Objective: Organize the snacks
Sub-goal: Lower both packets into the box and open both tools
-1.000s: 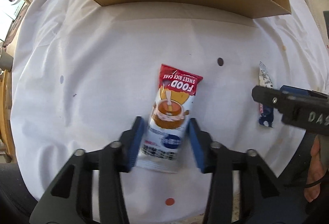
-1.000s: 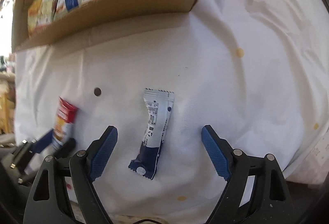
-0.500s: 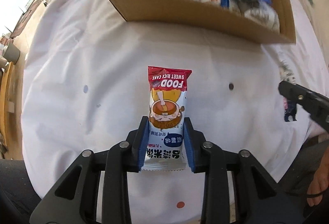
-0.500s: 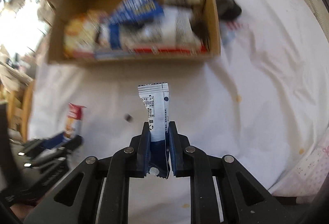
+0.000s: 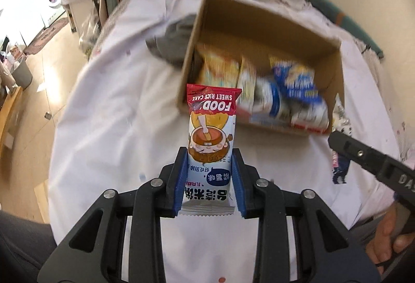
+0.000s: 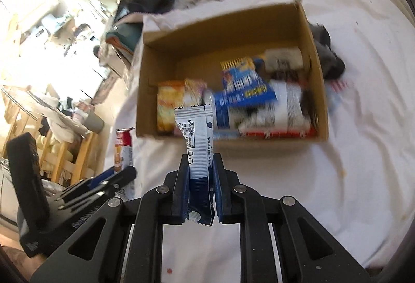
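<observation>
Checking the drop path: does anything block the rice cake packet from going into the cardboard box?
Nothing visible does. The rice cake packet is held off the cloth, and the cardboard box is open-topped, with bare floor behind its snacks.

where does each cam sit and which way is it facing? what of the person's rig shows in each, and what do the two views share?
Left wrist: on the left gripper, looking down along its fingers at the rice cake packet it grips and the cardboard box; right gripper and a hand show at right.
Right wrist: on the right gripper, looking down at the white-and-blue packet it grips and the box; left gripper at lower left.
Shared: box of snacks, white cloth, both packets, each other's gripper.
</observation>
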Motion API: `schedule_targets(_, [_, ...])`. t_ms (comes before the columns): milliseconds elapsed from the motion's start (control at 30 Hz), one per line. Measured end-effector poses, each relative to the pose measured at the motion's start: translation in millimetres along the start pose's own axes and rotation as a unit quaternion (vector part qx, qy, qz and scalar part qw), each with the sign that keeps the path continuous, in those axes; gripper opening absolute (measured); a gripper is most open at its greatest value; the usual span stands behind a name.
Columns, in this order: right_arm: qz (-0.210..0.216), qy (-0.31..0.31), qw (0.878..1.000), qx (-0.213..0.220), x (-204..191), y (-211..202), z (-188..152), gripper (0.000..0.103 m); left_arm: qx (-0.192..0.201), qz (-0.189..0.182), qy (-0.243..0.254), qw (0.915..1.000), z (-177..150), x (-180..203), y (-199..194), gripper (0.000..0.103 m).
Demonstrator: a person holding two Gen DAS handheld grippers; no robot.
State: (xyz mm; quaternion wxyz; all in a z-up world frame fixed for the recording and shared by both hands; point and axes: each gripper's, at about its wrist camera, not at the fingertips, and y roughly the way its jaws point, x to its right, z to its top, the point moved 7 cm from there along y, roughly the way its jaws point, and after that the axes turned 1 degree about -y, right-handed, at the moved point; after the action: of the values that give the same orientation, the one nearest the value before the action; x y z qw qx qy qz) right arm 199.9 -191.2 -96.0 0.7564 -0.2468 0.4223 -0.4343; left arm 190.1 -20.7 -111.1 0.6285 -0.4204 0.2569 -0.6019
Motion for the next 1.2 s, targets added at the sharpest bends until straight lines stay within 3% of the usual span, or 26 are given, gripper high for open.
schedule_targets(167, [0.008,-0.018,1.0,0.018,0,7,43,0.017,-0.009,-0.032,-0.038,0.9987,39,2,2,0.028])
schedule_targets(433, [-0.008,0.015,0.998,0.054,38,15,95,0.017,0.039,-0.005,0.01,0.9992,109,5,7,0.028])
schedule_targets(600, [-0.035,0.055,0.996,0.065,70,11,102,0.017,0.037,-0.022,0.045,0.9981,111,20,29,0.028])
schedule_targets(767, [-0.077,0.065,0.994,0.052,92,13,96,0.017,0.0,-0.041,0.028,0.9988,107,21,50,0.028])
schedule_targets(900, [-0.111,0.053,0.992,0.034,103,20,92,0.017,0.003,-0.026,0.039,0.9989,108,22,56,0.028])
schedule_targets(1200, [-0.123,0.049,0.991,0.015,101,27,84,0.018,-0.008,-0.023,0.056,0.9981,101,31,61,0.029])
